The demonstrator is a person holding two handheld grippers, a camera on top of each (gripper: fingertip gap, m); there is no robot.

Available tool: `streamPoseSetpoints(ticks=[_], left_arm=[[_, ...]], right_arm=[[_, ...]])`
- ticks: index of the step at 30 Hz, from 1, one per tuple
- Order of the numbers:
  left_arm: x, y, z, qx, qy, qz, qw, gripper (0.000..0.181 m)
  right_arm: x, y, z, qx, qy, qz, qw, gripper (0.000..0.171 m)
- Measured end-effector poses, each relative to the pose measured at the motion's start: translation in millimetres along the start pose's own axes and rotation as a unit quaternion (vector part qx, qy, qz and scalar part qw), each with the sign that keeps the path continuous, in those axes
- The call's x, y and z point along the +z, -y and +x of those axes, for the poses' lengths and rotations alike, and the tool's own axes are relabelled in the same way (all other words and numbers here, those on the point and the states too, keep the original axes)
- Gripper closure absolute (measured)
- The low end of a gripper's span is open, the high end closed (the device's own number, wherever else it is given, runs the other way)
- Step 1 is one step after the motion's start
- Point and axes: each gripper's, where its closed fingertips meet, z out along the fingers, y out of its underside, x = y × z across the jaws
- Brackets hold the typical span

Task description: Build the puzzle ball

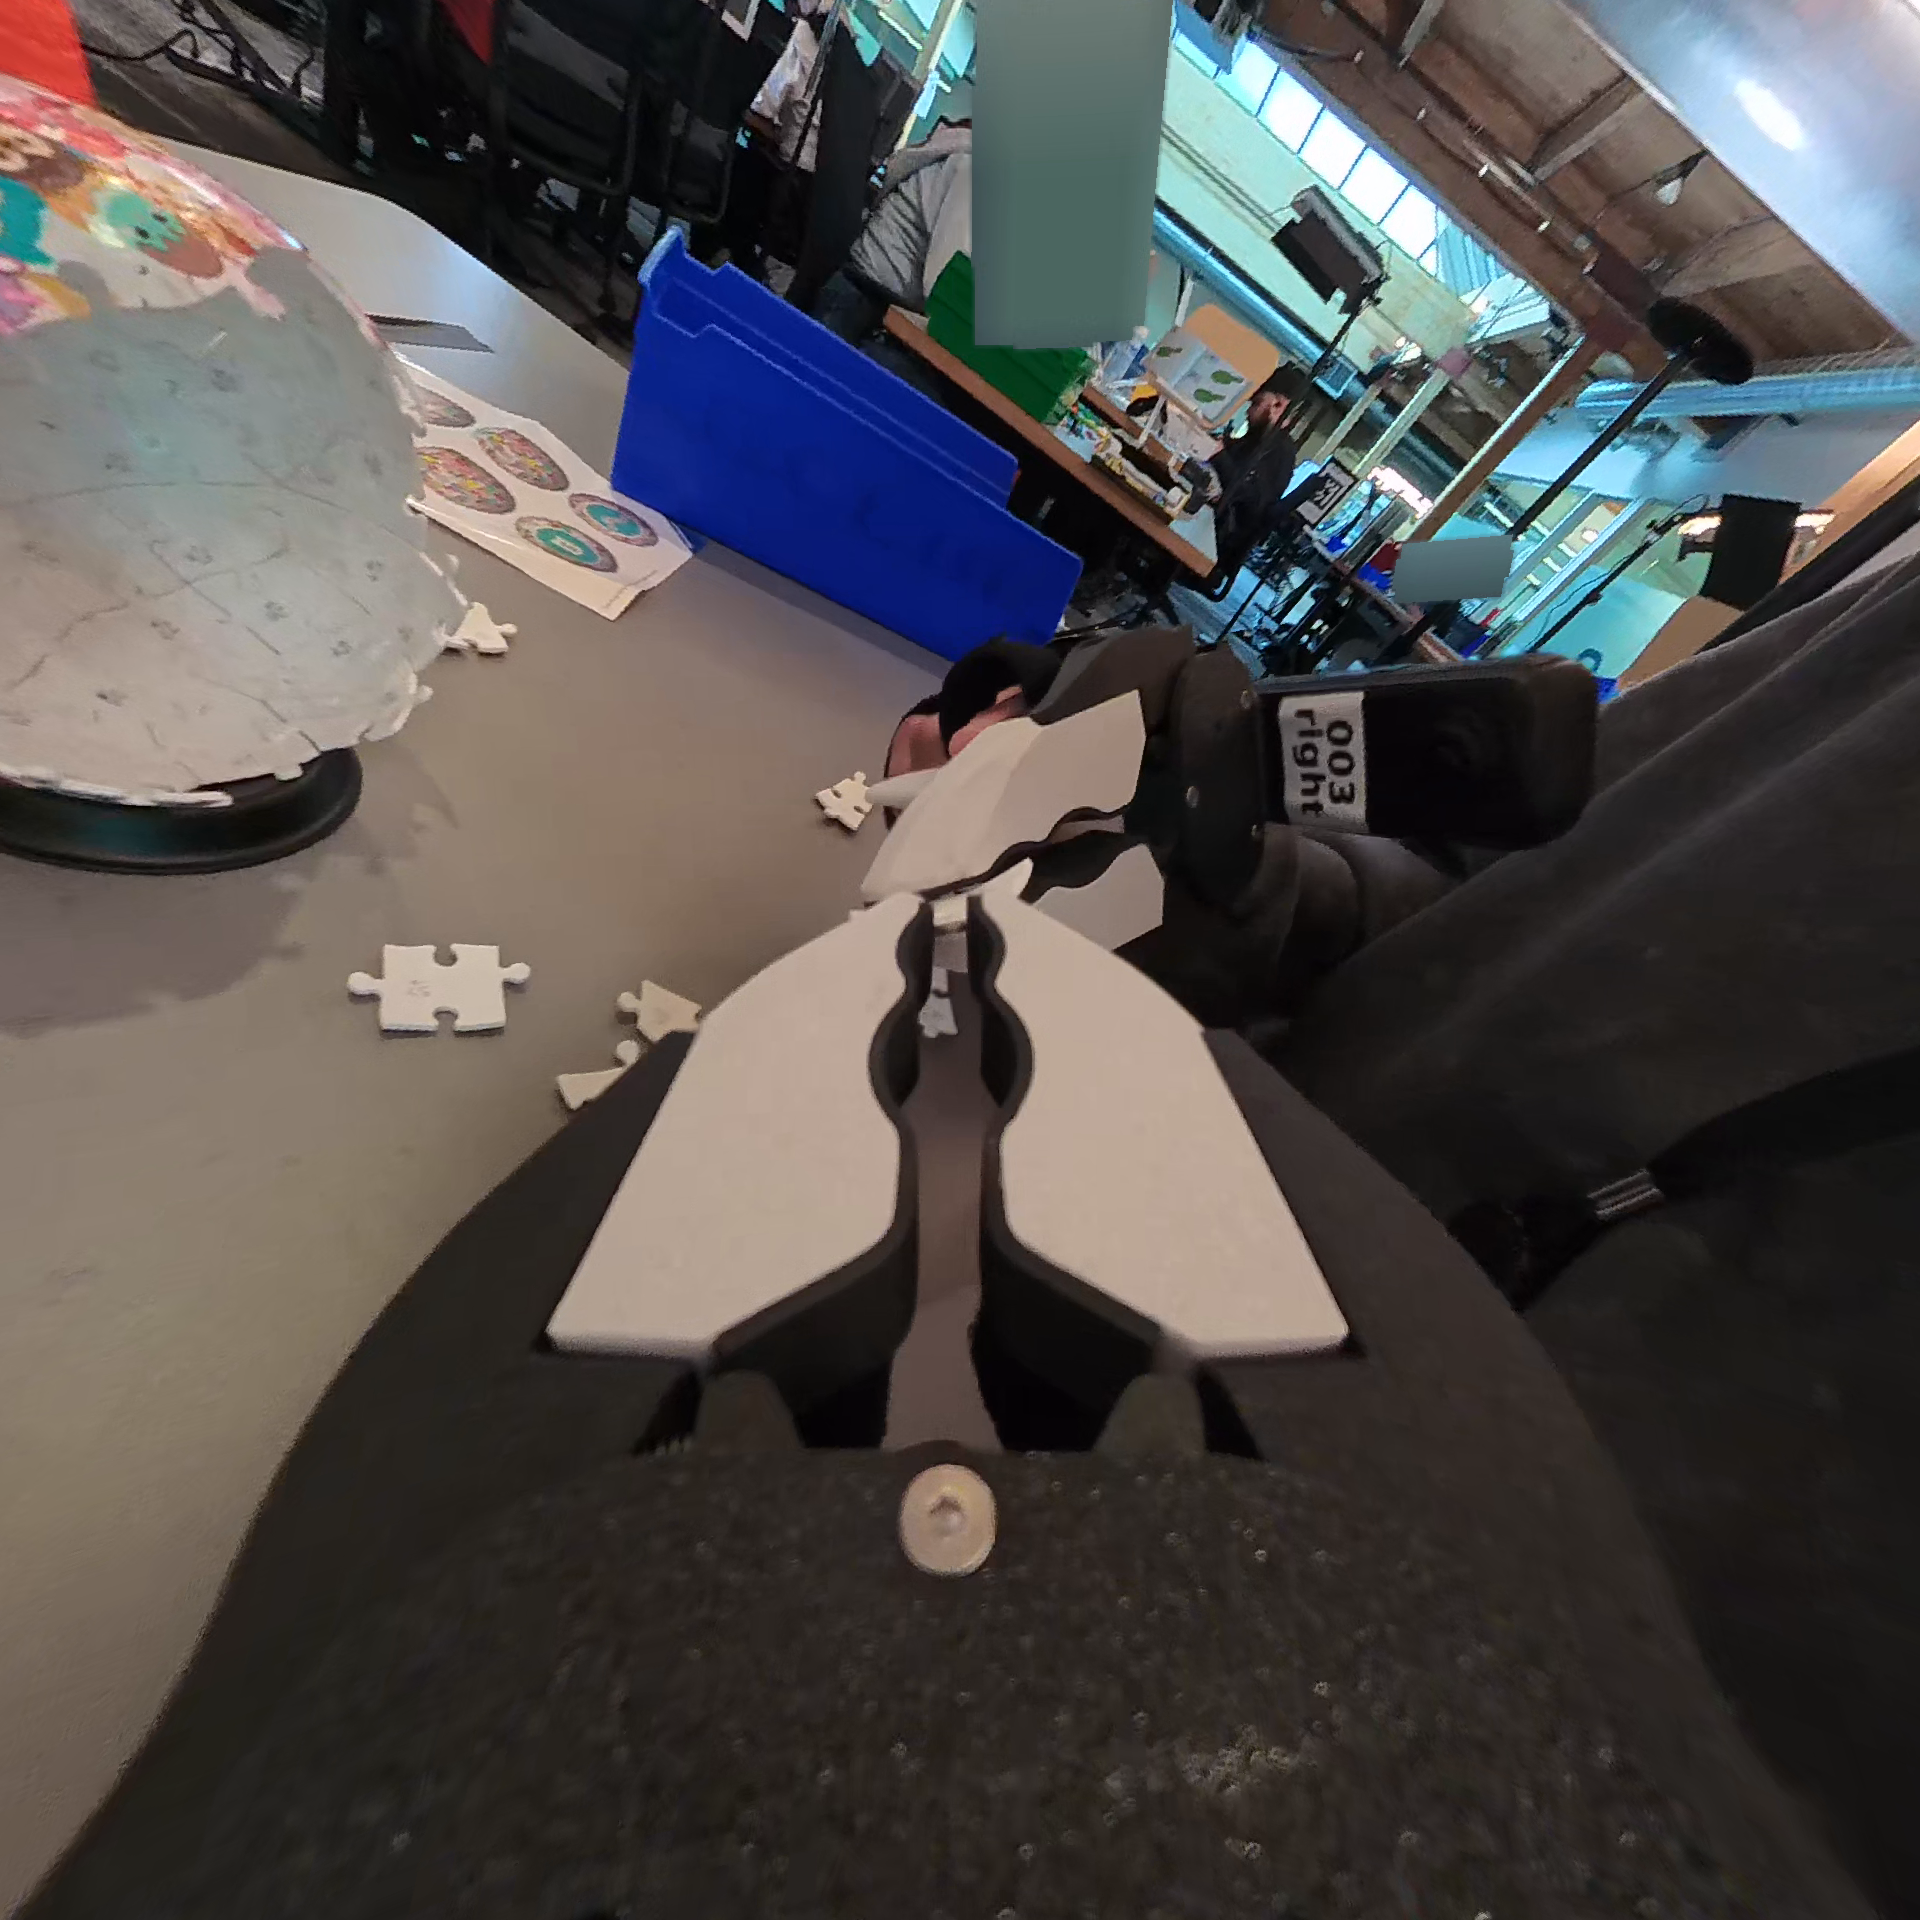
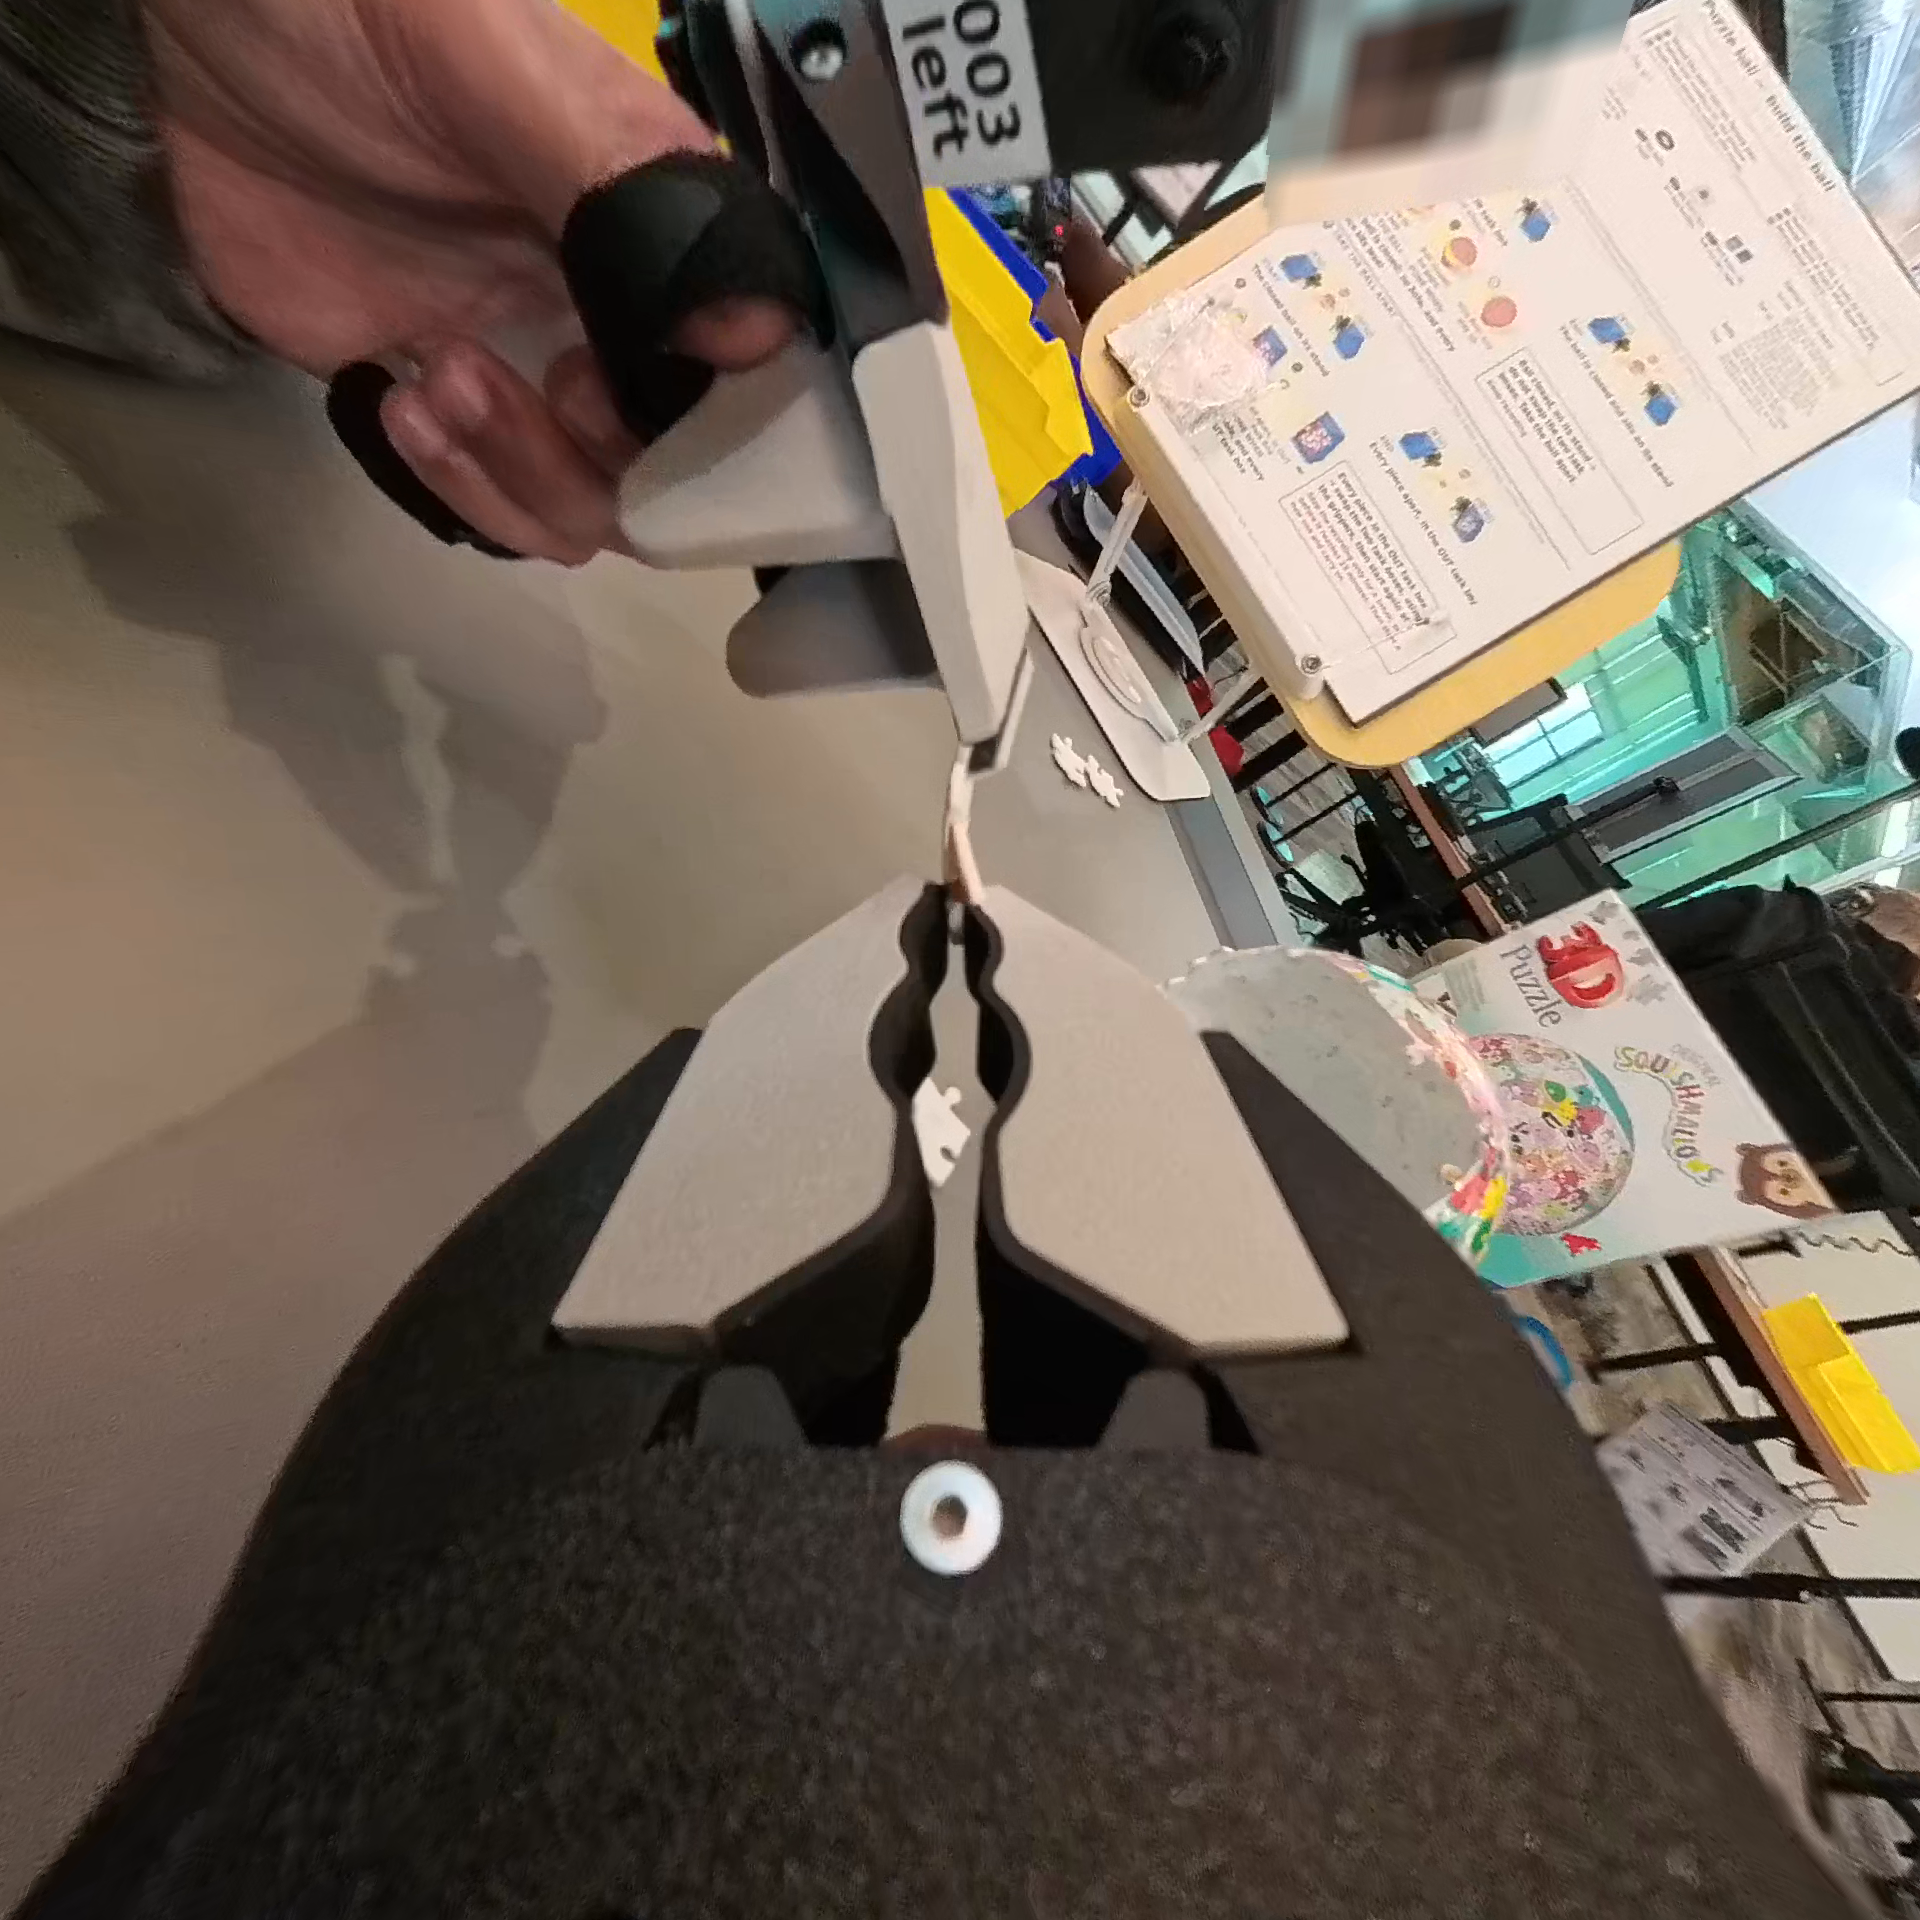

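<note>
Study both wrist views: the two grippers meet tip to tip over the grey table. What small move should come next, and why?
Probably press the two held pieces together until they lock. The left gripper and right gripper each seem shut on a thin puzzle piece, edge to edge between the tips. The part-built ball waits on its stand, with loose pieces still on the table.

Matt grey table (image 1: 644, 748), glossy blue plastic bin (image 1: 821, 488), matt card pcs (image 1: 442, 985).

My half-built puzzle ball (image 1: 197, 540) sat on its black stand (image 1: 208, 821), white inside facing me, coloured skin on top. Loose white pieces (image 1: 442, 985) lay face-down on the grey table nearby.
</note>
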Motion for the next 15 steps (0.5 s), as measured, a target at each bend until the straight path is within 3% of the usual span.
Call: streamPoseSetpoints(ticks=[6,15], left_arm=[[0.7,-4.6,-5.5,-0.01,0.009,-0.011,1.0,0.16],[5.3,-13.1,-9.0,0.002,0.028,-0.036,0.999,0.16]], right_arm=[[2.9,-17.4,7.0,-0.126,-0.05,-0.076,0.988,0.169],[2.4,-14.0,2.4,-0.139,-0.046,-0.068,0.987,0.169]])
